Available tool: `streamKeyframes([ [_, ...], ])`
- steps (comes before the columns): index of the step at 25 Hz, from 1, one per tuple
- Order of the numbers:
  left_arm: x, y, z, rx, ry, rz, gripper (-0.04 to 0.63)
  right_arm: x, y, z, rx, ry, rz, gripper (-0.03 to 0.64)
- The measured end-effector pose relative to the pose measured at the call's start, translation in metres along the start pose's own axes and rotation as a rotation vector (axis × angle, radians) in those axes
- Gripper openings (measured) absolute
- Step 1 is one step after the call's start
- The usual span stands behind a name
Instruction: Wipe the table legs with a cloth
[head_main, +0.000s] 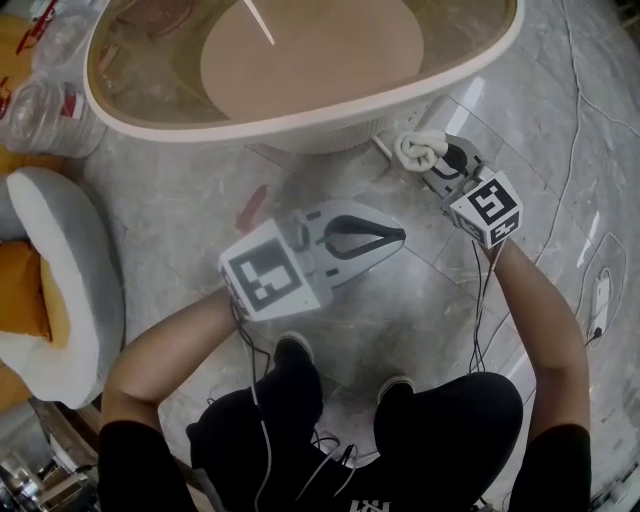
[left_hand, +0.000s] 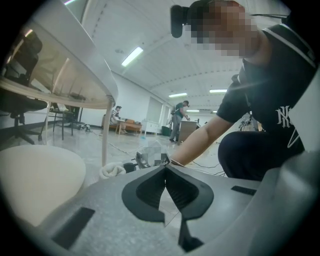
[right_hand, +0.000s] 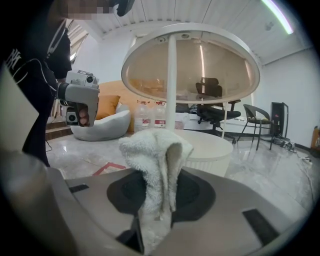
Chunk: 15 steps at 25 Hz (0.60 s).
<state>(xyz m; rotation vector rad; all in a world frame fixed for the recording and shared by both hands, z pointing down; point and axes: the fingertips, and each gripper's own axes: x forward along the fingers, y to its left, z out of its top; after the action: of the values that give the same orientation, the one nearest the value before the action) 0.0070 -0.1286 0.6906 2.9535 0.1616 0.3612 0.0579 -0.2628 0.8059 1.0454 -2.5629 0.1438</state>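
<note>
The right claw (right_hand: 160, 202) is clenched on the white cloth (right_hand: 156, 150), which stands up folded between its jaws, while the left claw (left_hand: 166, 192) is pinched together on nothing and hangs well off to the right claw's left. The counter's slim white leg (right_hand: 171, 85) rises straight ahead of the right claw, beyond the cloth and apart from it, above a round base (right_hand: 212, 145). Judged from this, the cloth is in hand and aimed, but no contact shows, so the wiping itself seems still to be done.
</note>
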Motion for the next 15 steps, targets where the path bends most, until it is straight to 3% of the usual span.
streamKeyframes([
  [3,-0.005,0.007,-0.003,-0.030,-0.013,0.028,0.005,-0.001,0.003,-0.005,-0.029,0.022,-0.012,0.098],
  [6,-0.005,0.013,-0.006,-0.037,-0.025,0.047,0.005,0.005,0.010,-0.032,-0.064,0.136,0.001,0.091],
  [10,-0.003,0.010,-0.002,-0.007,-0.100,0.053,0.005,0.015,0.005,-0.053,0.004,0.192,-0.008,0.089],
  [15,-0.003,0.011,-0.010,-0.029,-0.163,0.110,0.005,0.019,0.003,-0.055,0.027,0.199,-0.005,0.089],
])
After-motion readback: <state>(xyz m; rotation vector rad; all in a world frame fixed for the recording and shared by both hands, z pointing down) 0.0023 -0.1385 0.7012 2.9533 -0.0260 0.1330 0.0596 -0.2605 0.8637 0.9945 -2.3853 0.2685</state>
